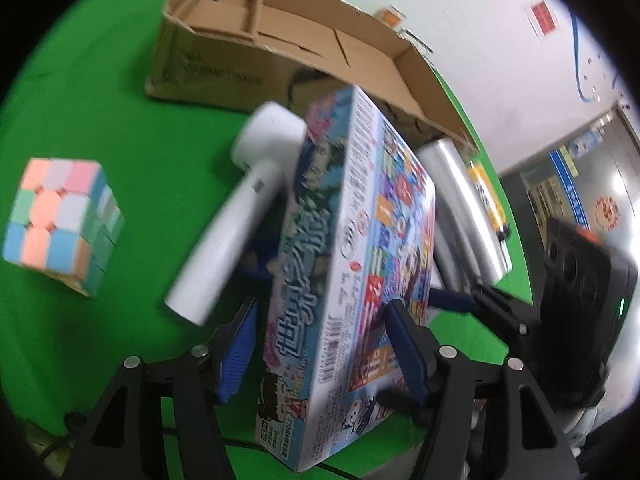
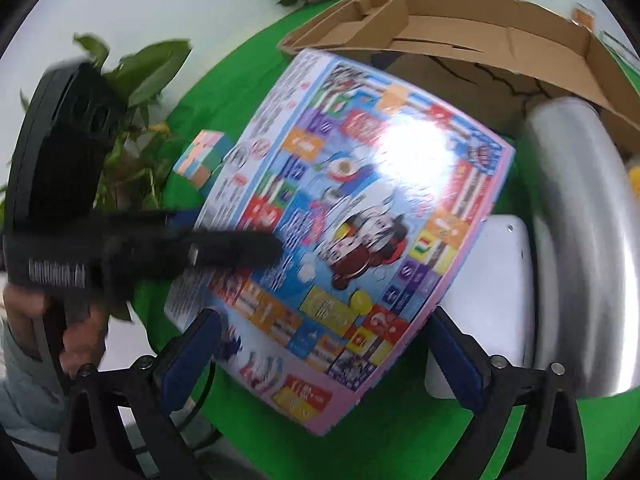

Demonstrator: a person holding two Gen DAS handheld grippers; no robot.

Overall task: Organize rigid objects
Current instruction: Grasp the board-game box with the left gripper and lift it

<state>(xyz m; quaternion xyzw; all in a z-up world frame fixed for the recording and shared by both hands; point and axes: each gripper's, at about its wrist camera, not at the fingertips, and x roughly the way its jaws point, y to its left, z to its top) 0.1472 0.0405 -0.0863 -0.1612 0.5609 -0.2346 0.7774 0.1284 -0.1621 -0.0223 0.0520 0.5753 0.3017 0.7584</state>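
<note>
Straddling the upright board-game box, left gripper pads are seen apart without pressing, right gripper fingers likewise spread at its 6 o'clock edge; toppling onto the white handheld device at 10 o'clock is risked before the cardboard box at 12.

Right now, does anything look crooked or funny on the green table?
Yes. The colourful game box is tipped up on its edge between the left gripper's blue pads instead of lying flat. It leans beside the white handheld device. The cardboard box behind looks bent and torn along its wall.
</note>
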